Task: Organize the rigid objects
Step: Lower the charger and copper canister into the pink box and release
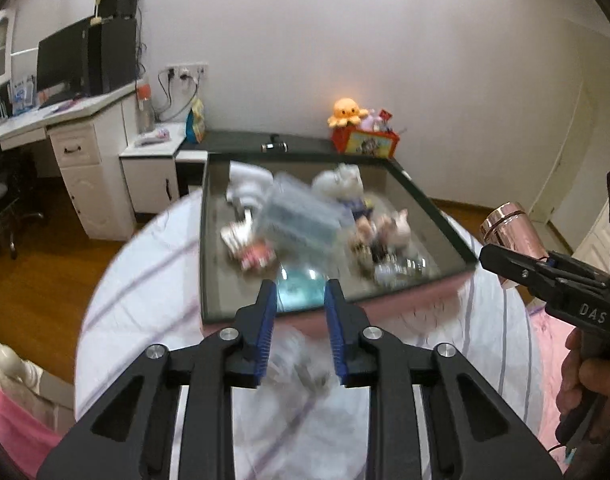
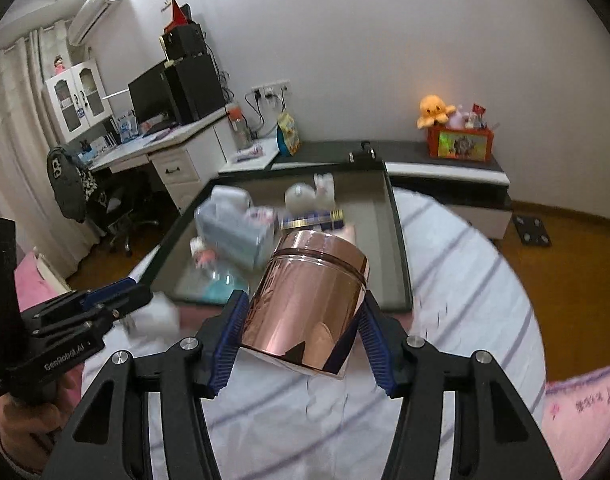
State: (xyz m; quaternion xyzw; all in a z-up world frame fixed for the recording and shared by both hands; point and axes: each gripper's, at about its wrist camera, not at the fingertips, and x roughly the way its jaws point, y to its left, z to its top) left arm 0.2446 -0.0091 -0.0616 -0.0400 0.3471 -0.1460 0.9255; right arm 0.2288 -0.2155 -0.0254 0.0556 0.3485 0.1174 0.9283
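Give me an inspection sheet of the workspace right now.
Surface: white striped sheet, rumpled.
Job's things: rose-gold canister, tilted, held above the sheet; dark tray behind it.
Clutter: tray holds a clear box, a plush and small blurred items.
Grippers: right tool shut on the canister; left tool shut, with something pale and blurred at its tips.
Cables: wires hang from the wall socket.
Surroundings: desk with monitor, octopus toy on an orange box.

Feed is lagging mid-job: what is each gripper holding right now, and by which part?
Right gripper clamps the rose-gold canister by the sides of its lower body. Left gripper is shut; whether it holds anything cannot be told.
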